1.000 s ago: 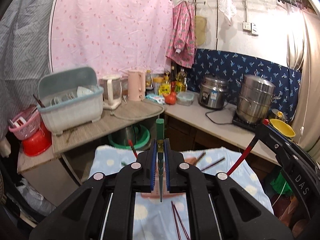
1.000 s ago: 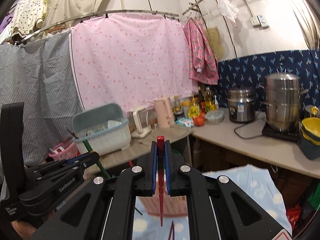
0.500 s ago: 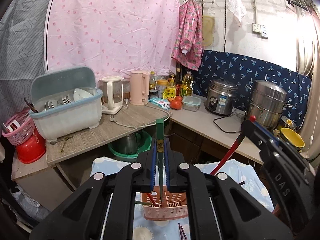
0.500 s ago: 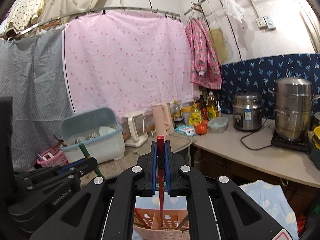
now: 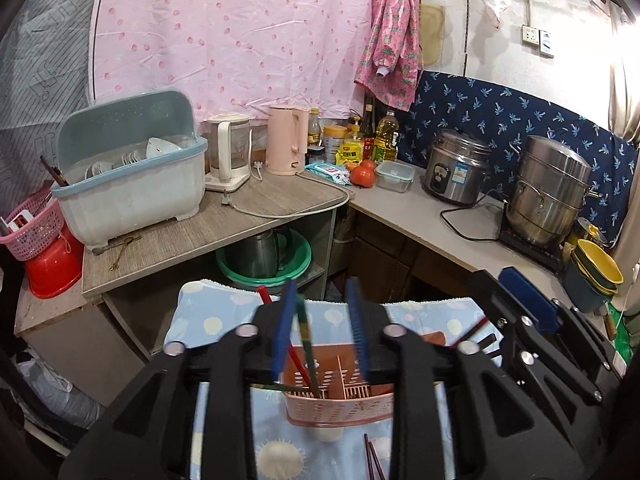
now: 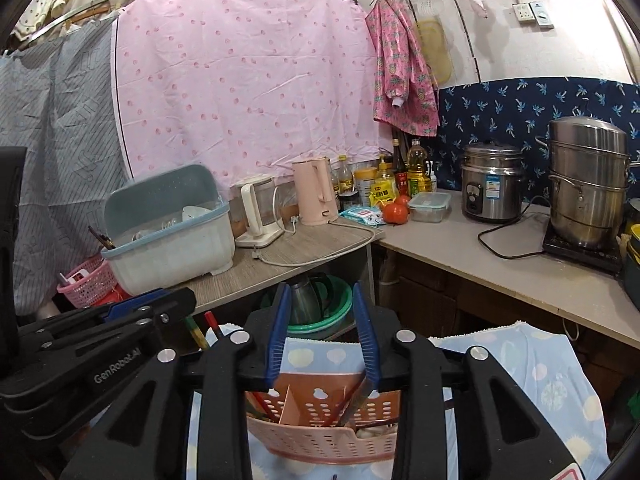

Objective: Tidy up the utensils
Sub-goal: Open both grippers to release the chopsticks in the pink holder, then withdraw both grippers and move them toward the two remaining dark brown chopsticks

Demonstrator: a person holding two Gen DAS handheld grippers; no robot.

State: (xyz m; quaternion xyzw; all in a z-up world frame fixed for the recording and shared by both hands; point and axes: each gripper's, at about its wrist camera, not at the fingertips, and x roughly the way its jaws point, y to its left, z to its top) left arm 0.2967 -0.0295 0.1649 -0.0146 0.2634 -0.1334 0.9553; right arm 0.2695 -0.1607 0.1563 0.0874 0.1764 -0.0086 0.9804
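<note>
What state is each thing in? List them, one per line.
Left gripper: jaws opening, green chopstick between them, leaning into the basket.
Right gripper: jaws opening, nothing pressed between the pads.
Pink basket: upright on the cloth, chopsticks standing in its compartments.
Dish box: lid raised.
Food container: lid on.
</note>
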